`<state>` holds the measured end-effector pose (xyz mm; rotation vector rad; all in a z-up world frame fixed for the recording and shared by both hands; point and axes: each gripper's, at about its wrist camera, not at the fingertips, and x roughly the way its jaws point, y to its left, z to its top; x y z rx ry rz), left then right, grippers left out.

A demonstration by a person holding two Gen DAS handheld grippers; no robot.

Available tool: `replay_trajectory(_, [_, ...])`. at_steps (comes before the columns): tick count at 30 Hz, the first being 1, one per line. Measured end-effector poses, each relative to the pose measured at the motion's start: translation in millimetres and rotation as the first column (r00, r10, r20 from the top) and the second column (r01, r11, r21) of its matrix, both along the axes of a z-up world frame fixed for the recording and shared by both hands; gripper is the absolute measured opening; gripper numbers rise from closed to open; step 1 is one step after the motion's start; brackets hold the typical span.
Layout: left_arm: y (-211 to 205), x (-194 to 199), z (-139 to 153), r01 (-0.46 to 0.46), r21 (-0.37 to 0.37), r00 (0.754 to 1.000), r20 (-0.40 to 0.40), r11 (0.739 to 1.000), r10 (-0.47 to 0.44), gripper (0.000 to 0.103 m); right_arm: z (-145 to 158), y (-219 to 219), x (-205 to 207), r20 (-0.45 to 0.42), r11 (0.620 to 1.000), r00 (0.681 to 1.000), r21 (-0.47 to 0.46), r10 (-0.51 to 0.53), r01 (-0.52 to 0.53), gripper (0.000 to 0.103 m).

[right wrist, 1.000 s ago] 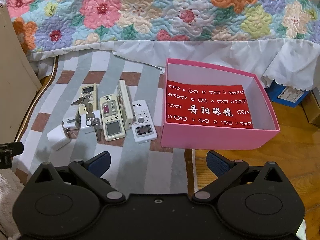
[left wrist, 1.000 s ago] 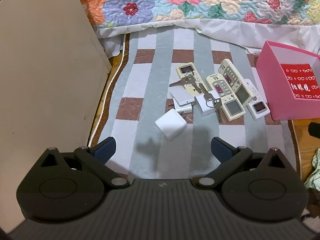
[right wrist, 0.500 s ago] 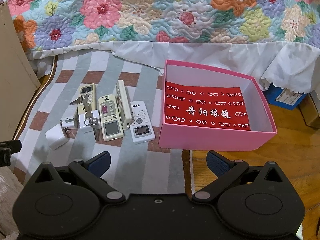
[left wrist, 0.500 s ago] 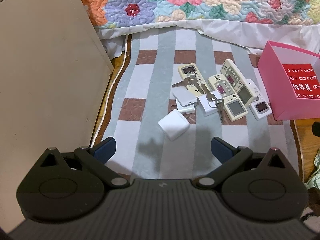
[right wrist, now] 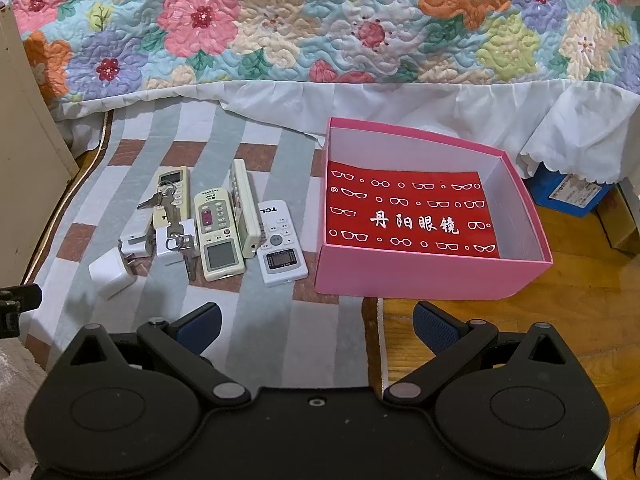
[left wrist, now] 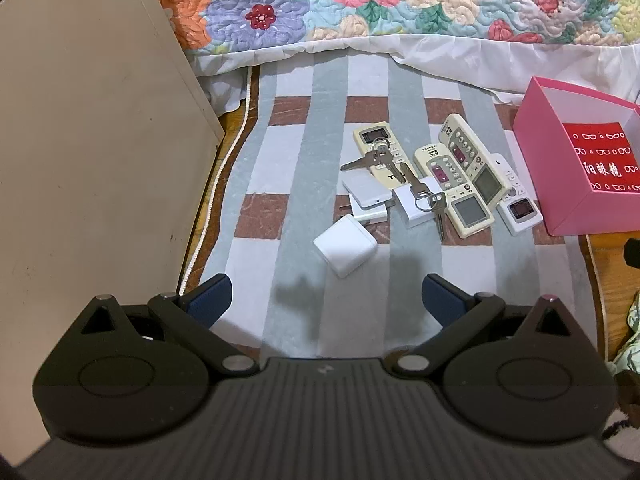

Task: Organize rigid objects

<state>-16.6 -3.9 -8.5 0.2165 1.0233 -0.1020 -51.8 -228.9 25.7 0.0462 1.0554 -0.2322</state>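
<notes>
Left wrist view: the left gripper (left wrist: 325, 295) hangs above the striped mat (left wrist: 288, 152), fingers spread wide, nothing between them. At twelve o'clock just ahead lies a white charger cube (left wrist: 345, 245); beyond it, toward one o'clock, remotes (left wrist: 460, 184) and keys (left wrist: 424, 196) cluster, touching. The pink box (left wrist: 560, 200) sits at two o'clock.

Right wrist view: the right gripper (right wrist: 316, 323) is also spread and empty. The pink box (right wrist: 420, 276) lies at one o'clock, only a red printed card inside; remotes (right wrist: 219, 236) sit at eleven o'clock.
</notes>
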Motion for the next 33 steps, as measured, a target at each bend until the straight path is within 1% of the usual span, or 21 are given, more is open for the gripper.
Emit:
replay_trajectory(6, [-0.1, 0.1, 0.2, 0.002, -0.001, 1.000, 0.000, 1.000, -0.002, 0.103, 0.0, -0.1, 0.0, 0.001, 1.000, 1.000, 0.000, 0.000, 0.000, 0.103])
replay_trajectory(9, [0.6, -0.9, 2.8, 0.012, -0.016, 1.000, 0.003, 1.000, -0.012, 0.103, 0.2, 0.1, -1.1, 0.015, 1.000, 1.000, 0.001, 0.012, -0.012, 0.103])
replay_trajectory(11, [1.6, -0.6, 6.9, 0.020, -0.030, 1.000, 0.003, 0.999, -0.020, 0.103, 3.3, 1.9, -2.4, 0.053, 0.999, 0.998, 0.011, 0.046, -0.047, 0.103])
replay_trajectory(13, [5.5, 1.3, 12.6, 0.024, -0.047, 1.000, 0.001, 0.999, -0.024, 0.103, 7.9, 5.2, -6.1, 0.123, 0.995, 0.987, 0.022, 0.098, -0.102, 0.103])
replay_trajectory(15, [12.2, 6.2, 19.1, 0.024, -0.072, 1.000, -0.006, 0.997, -0.025, 0.103, 10.1, 6.3, -8.8, 0.216, 0.980, 0.961, 0.056, 0.175, -0.191, 0.103])
replay_trajectory(18, [20.7, 19.0, 25.4, 0.020, -0.124, 0.999, -0.044, 0.992, -0.025, 0.103, 5.9, 5.7, -4.9, 0.323, 0.938, 0.905, 0.116, 0.277, -0.328, 0.103])
replay_trajectory(20, [24.5, 27.6, 27.2, 0.022, -0.150, 0.998, -0.047, 0.988, -0.029, 0.102, -0.2, 8.7, 5.2, 0.357, 0.915, 0.876, 0.117, 0.324, -0.386, 0.103])
replay_trajectory(22, [24.3, 36.9, 25.2, 0.026, -0.149, 0.998, -0.055, 0.989, -0.034, 0.100, -7.3, 14.1, 20.8, 0.349, 0.893, 0.863, 0.131, 0.365, -0.431, 0.103])
replay_trajectory(24, [23.0, 51.2, 18.1, 0.030, -0.152, 0.996, -0.080, 0.988, -0.042, 0.099, -17.1, 19.5, 36.7, 0.350, 0.858, 0.846, 0.179, 0.402, -0.482, 0.103])
replay_trajectory(26, [21.7, 65.5, 8.8, 0.031, -0.184, 0.993, -0.110, 0.982, -0.052, 0.099, -28.5, 29.5, 47.9, 0.349, 0.827, 0.833, 0.219, 0.430, -0.518, 0.103])
replay_trajectory(28, [21.0, 83.3, -7.1, 0.016, -0.220, 0.985, -0.164, 0.975, -0.053, 0.098, -43.0, 46.2, 58.0, 0.326, 0.790, 0.813, 0.237, 0.483, -0.565, 0.102])
replay_trajectory(29, [20.0, 91.9, -16.8, 0.002, -0.218, 0.981, -0.190, 0.976, -0.044, 0.095, -50.7, 54.4, 60.5, 0.305, 0.785, 0.809, 0.231, 0.502, -0.574, 0.102])
replay_trajectory(31, [18.2, 103.8, -34.1, -0.034, -0.176, 0.976, -0.216, 0.984, -0.005, 0.094, -66.6, 74.4, 65.9, 0.267, 0.784, 0.796, 0.177, 0.544, -0.595, 0.101])
replay_trajectory(32, [17.8, 108.4, -42.8, -0.058, -0.152, 0.975, -0.222, 0.987, 0.023, 0.094, -74.4, 84.5, 67.7, 0.258, 0.770, 0.778, 0.155, 0.573, -0.619, 0.099])
replay_trajectory(33, [18.9, 111.3, -51.4, -0.085, -0.144, 0.970, -0.237, 0.986, 0.049, 0.094, -81.8, 92.5, 70.0, 0.255, 0.749, 0.756, 0.145, 0.603, -0.646, 0.099])
